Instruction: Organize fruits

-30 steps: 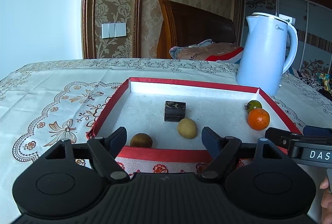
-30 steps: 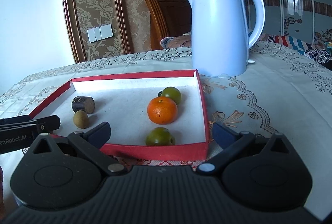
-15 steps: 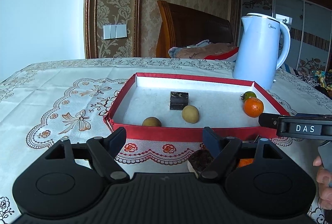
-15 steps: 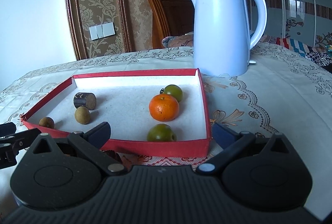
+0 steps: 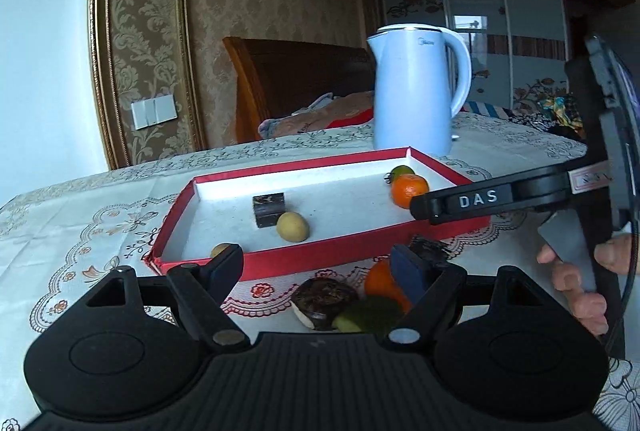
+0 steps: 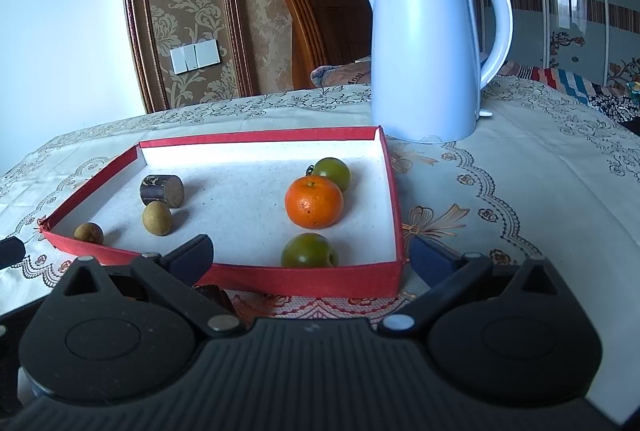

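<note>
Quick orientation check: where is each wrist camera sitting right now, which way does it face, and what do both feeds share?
Left wrist: on the left gripper, before the red tray's near wall, facing the kettle; its open fingers, the right gripper's finger and the right hand show.
Right wrist: on the right gripper, facing the tray and kettle; its open fingers show.
Shared: tray, kettle, orange.

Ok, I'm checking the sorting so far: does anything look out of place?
Yes. Several pieces lie on the tablecloth in front of the red tray, outside it: a dark round piece, an orange and a green fruit. The rest, like the orange in the tray, sits inside.
</note>
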Demonstrator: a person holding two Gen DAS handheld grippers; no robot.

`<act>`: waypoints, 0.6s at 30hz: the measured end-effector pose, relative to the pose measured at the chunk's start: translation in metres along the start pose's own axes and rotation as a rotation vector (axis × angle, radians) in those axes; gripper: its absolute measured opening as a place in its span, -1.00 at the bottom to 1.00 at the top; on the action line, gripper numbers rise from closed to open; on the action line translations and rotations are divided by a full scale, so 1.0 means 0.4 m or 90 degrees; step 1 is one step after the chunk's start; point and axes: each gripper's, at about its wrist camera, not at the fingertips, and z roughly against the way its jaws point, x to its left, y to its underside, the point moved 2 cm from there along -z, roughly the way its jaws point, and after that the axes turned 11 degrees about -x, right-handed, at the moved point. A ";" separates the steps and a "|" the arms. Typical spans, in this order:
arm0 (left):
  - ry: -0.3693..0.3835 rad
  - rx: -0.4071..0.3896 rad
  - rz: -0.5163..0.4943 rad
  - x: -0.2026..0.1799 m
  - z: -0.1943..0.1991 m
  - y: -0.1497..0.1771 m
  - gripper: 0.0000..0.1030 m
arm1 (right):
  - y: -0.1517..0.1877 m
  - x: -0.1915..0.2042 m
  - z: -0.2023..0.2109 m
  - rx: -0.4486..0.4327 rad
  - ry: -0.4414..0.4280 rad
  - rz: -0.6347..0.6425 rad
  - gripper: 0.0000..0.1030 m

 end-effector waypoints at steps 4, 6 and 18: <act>0.021 0.027 -0.010 -0.013 -0.014 0.008 0.58 | 0.001 -0.001 0.000 0.002 0.001 -0.001 1.00; 0.026 0.050 -0.008 -0.012 -0.026 0.014 0.61 | 0.000 -0.001 -0.002 0.003 0.002 -0.001 1.00; -0.021 0.073 0.025 0.035 -0.028 0.027 0.82 | 0.000 -0.005 -0.001 0.002 0.002 -0.003 1.00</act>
